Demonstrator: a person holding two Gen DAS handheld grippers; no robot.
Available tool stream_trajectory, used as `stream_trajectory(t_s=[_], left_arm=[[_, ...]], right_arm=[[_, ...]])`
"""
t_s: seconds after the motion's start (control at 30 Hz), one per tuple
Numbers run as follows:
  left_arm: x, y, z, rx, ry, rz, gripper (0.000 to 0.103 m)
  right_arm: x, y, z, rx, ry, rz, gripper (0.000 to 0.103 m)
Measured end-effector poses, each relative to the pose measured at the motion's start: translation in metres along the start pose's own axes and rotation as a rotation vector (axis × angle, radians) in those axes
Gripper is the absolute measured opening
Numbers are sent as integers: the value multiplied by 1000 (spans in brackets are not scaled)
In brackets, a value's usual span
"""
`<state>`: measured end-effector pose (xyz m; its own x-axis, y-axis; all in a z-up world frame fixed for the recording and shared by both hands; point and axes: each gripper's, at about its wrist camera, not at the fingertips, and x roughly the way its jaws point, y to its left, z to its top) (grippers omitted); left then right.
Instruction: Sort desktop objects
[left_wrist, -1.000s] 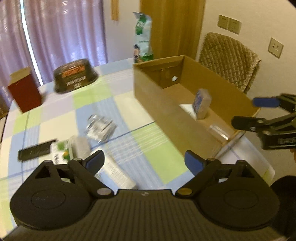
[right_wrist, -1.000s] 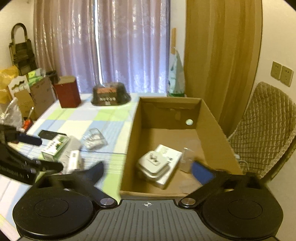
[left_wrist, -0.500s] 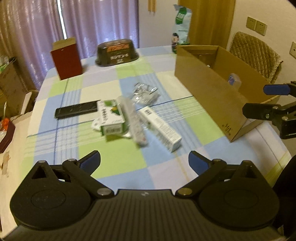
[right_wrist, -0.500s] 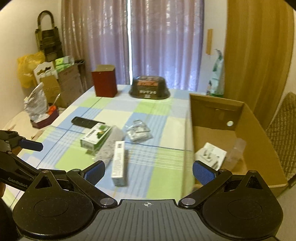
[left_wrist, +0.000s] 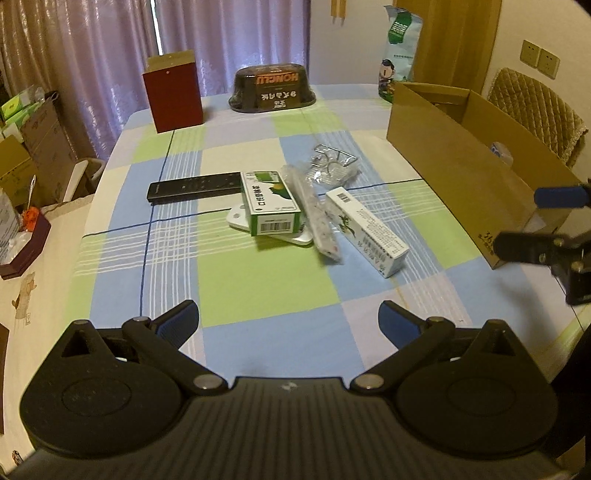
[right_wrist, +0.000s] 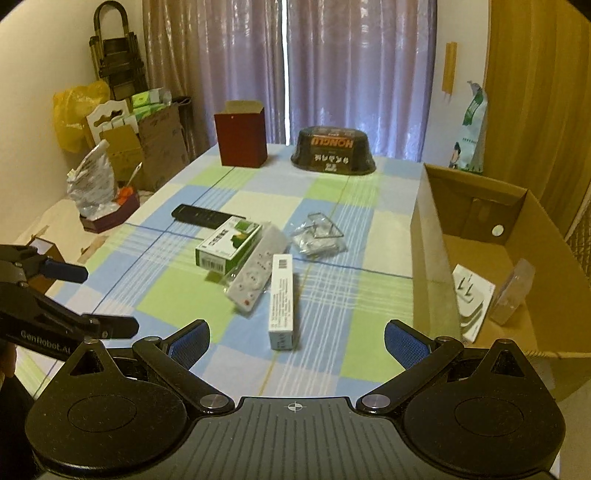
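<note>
Both grippers have pulled back from the cardboard box and now look out over the checked tablecloth.

From the left wrist view, the left gripper (left_wrist: 289, 319) hangs above the near edge of the tablecloth (left_wrist: 258, 295), fingers wide apart and holding nothing. Mid-table lies a cluster: a black remote (left_wrist: 194, 187), a green-and-white carton (left_wrist: 271, 203) resting on a flat white item, a white power strip (left_wrist: 314, 218) leaning beside it, a long white box (left_wrist: 367, 230) just right of that, and a clear plastic packet (left_wrist: 334, 166) farther back. The cardboard box (left_wrist: 461, 173) stands at the right; the right gripper (left_wrist: 535, 221) hovers near its close corner. A red box (left_wrist: 173, 94) and a dark lidded container (left_wrist: 273, 88) stand at the far end.

From the right wrist view, the right gripper (right_wrist: 295, 338) is likewise spread and empty, with the long white box just beyond it. Inside the cardboard box sit a white packaged plug (right_wrist: 471, 295) and a clear packet (right_wrist: 513, 291).
</note>
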<state>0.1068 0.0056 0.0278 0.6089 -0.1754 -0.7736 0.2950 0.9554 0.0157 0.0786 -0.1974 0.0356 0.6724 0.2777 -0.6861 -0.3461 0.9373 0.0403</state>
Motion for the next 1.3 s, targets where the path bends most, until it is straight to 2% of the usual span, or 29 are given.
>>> stream_trajectory(t_s=[0.5,0.8,0.83,0.87,0.9,1.03,1.07,1.13,1.3], left_arm=[[21,14,8,-34,-21,42,102],[54,21,26,-29,-37,52,102],[59,22,28,-29,-39,51,102],[63,23,30,-28,-41,51,102],[67,24,32,-29,-43,52,101],[86,27,39,-27,-48,49,97],[91,28,41,-25,-49,46,96],[100,28,45,-20,-50,44,92],[123,29,57,-26,-54,24,86]], right_arm=[[26,3,-5,-2,27,21,103],[69,4,0,-20,44,28,103],[75,4,0,-24,46,27,98],[80,4,1,-28,53,30,87],[87,3,2,-28,61,30,82],[108,-1,4,-31,72,26,80],[113,-2,4,-32,73,25,71],[122,-4,6,-29,83,28,64],[140,-9,7,-22,93,35,64]])
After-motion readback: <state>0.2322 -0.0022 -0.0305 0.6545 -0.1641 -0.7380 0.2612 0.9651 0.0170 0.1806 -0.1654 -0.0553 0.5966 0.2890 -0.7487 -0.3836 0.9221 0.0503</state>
